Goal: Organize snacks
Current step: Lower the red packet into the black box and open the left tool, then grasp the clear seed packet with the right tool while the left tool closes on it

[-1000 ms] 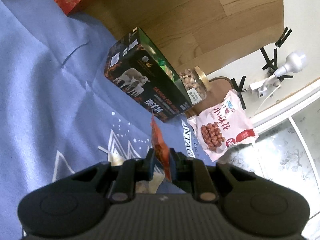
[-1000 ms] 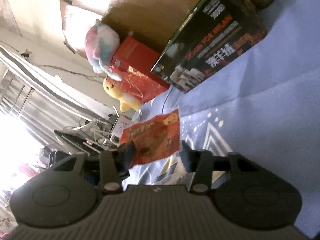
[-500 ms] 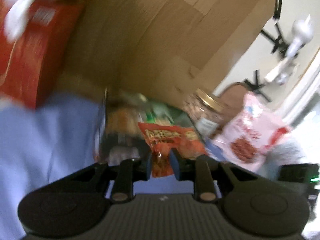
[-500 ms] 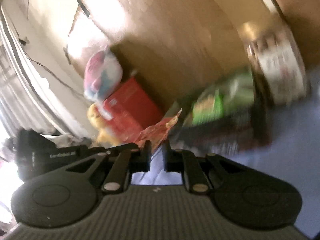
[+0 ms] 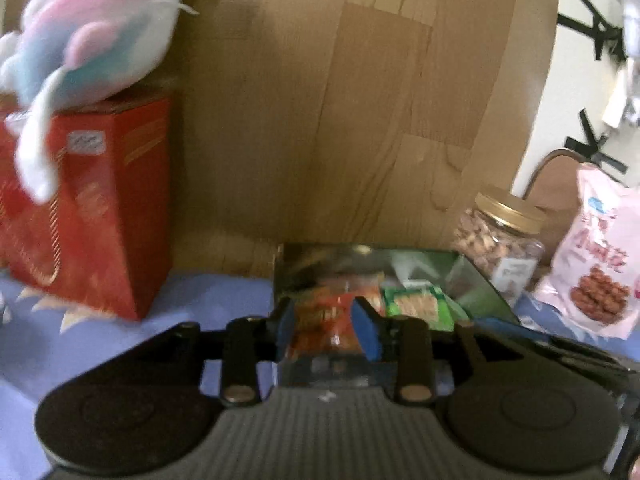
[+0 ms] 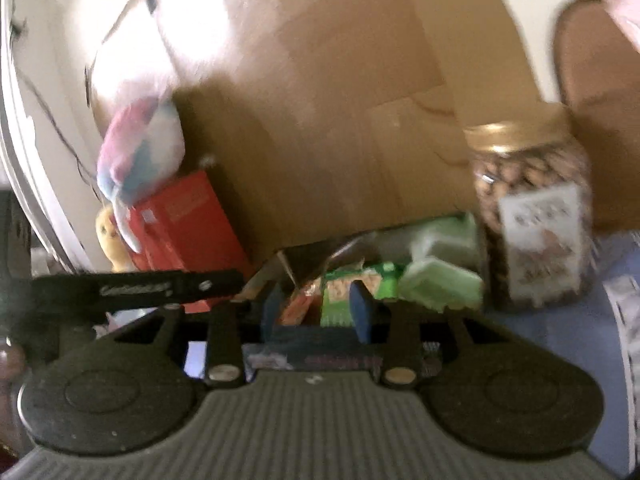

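A red-orange snack packet (image 5: 323, 314) sits in the open top of the dark box (image 5: 476, 280), beside a green packet (image 5: 416, 304). My left gripper (image 5: 326, 326) hovers at the box's near rim. Its jaws are opening, and the red packet shows in the gap between the blue pads (image 5: 366, 332) without being pinched. In the right wrist view, my right gripper (image 6: 316, 312) is at the same box (image 6: 320, 356), jaws also opening. The red-orange packet (image 6: 298, 304) and a green packet (image 6: 340, 292) lie beyond its pads, which press on nothing.
A nut jar with a gold lid (image 5: 500, 240) and a pink peanut bag (image 5: 600, 272) stand right of the box. A red carton (image 5: 88, 216) with a plush toy (image 5: 92, 36) on top stands to the left. A wooden board (image 5: 340, 120) rises behind. Blue cloth (image 5: 220, 292) covers the surface.
Both grippers rose and swung from the blue cloth to the open box with the red packet pinched between them. Both now have their jaws apart, and the packet rests in the box.
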